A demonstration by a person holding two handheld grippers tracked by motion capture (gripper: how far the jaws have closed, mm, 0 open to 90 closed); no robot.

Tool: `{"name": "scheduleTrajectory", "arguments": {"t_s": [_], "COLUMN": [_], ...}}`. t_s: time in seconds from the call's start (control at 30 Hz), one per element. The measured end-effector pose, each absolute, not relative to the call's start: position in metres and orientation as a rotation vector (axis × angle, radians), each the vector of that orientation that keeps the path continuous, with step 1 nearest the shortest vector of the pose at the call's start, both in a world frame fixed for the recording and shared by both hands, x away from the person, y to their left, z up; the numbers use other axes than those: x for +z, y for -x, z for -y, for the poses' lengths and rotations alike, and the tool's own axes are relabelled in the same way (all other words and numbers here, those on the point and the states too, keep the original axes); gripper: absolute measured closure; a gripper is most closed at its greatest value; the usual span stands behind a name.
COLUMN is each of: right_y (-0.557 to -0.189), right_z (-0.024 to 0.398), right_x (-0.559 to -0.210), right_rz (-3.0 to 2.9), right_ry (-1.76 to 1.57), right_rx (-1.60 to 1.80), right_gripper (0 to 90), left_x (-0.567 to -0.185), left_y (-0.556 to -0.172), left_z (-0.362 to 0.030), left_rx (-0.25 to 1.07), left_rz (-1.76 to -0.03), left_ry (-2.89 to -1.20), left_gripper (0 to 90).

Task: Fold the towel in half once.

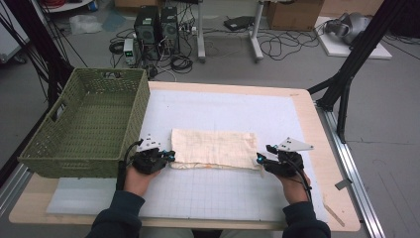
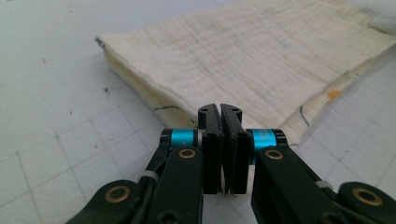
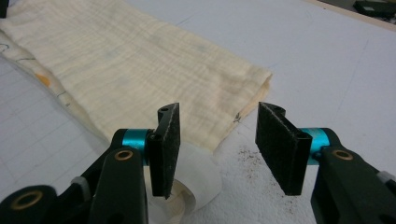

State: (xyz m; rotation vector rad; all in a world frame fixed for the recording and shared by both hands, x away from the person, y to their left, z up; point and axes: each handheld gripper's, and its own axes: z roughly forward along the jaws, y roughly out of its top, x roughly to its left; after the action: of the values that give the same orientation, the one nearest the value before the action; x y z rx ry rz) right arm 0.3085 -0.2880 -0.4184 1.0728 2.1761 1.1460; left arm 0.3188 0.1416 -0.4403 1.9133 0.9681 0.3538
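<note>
A folded cream cloth (image 1: 215, 148) lies flat on the white grid mat (image 1: 223, 193), long side running left to right. My left gripper (image 1: 171, 156) sits at its near left corner. In the left gripper view the cloth (image 2: 261, 51) stretches away behind the left gripper (image 2: 220, 109), whose pads are pressed together; I cannot tell if a layer is pinched. My right gripper (image 1: 258, 159) is at the cloth's near right corner. In the right gripper view the right gripper (image 3: 219, 112) stands open just short of the cloth (image 3: 116, 70), nothing between the pads.
A green woven basket (image 1: 74, 163) stands at the table's left, close to my left hand. A pale rolled scrap (image 3: 198, 179) lies under one right jaw, with brown specks (image 3: 247, 156) on the mat beside it. The wooden table edge (image 1: 324, 148) runs along the right.
</note>
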Motion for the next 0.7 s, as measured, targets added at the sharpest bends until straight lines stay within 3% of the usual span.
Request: {"name": "scheduleTrajectory", "arguments": {"t_s": [0.17,0.43,0.5,0.6,0.7], "right_y": [-0.306,-0.308,-0.308,-0.306,-0.305], "right_z": [0.290,0.276,0.275,0.277,0.279], "right_x": [-0.417,-0.435,-0.439,-0.434,-0.431], "right_rz": [-2.240,-2.439,-2.462,-2.445,-2.422], "right_ry": [-1.032,-0.960,-0.947,-0.927,-0.913], "right_rx": [1.164,1.045,0.990,1.005,1.010], "right_gripper": [51.3,60.8,66.2,85.2,88.6], "left_x": [-0.436,-0.433,-0.432,-0.431,-0.430], "left_y": [-0.316,-0.314,-0.314,-0.312,-0.311], "left_z": [-0.145,-0.147,-0.147,-0.147,-0.148], "left_rx": [0.346,0.334,0.328,0.325,0.317], "left_rz": [-0.968,-0.970,-0.973,-0.969,-0.967], "left_ry": [-1.881,-1.856,-1.848,-1.845,-1.835], "left_gripper": [86.7,86.7,86.8,86.8,86.9]}}
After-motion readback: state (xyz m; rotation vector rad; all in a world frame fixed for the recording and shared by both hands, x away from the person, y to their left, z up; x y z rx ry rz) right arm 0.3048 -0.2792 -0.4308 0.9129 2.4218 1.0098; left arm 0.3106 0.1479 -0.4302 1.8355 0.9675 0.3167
